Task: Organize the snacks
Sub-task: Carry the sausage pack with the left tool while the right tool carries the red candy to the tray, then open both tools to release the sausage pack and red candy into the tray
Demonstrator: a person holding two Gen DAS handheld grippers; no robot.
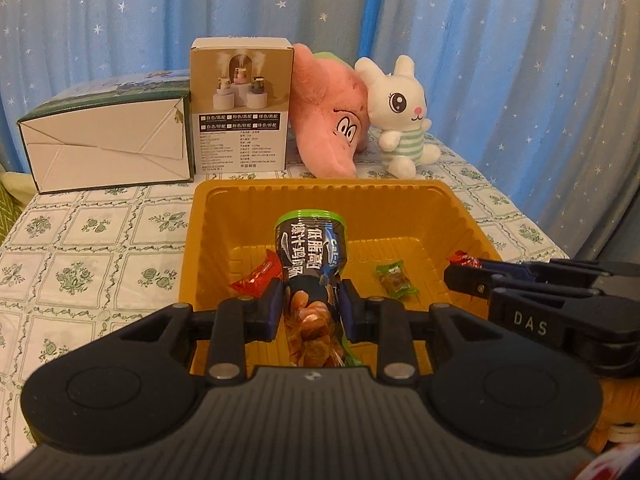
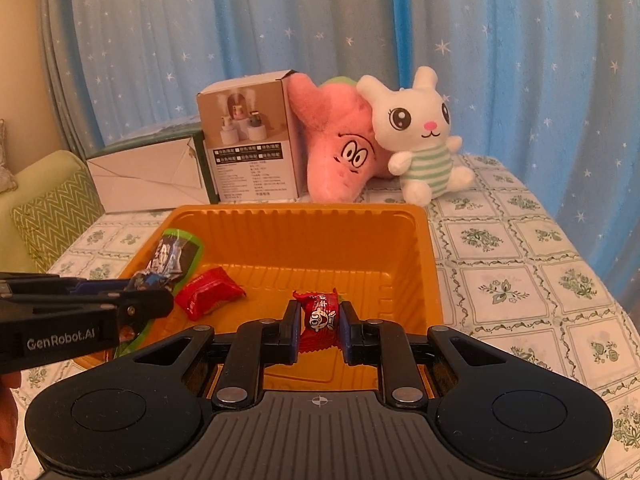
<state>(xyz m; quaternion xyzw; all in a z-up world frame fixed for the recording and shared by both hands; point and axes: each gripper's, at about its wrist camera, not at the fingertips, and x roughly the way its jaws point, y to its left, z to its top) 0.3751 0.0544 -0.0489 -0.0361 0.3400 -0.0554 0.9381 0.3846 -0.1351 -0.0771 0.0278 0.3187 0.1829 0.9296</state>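
An orange plastic tray [image 1: 320, 190] [image 2: 296, 216] stands on the table. My left gripper [image 1: 312, 306] is shut on a long dark snack pouch with a green top [image 1: 310, 248] and holds it over the tray's near left part; the pouch also shows in the right wrist view [image 2: 172, 254]. My right gripper [image 2: 320, 322] is shut on a small red candy [image 2: 320, 314] over the tray's near right part; it also shows in the left wrist view [image 1: 460, 274]. A red packet [image 1: 258, 276] [image 2: 210, 290] and a green candy [image 1: 396, 280] lie in the tray.
Behind the tray stand a white and green box [image 1: 108, 144], a brown humidifier box [image 1: 242, 108] [image 2: 252, 140], a pink star plush [image 1: 332, 116] [image 2: 340, 144] and a white rabbit plush [image 1: 400, 116] [image 2: 420, 132]. A blue star curtain hangs behind. A green cushion [image 2: 52, 208] is at the left.
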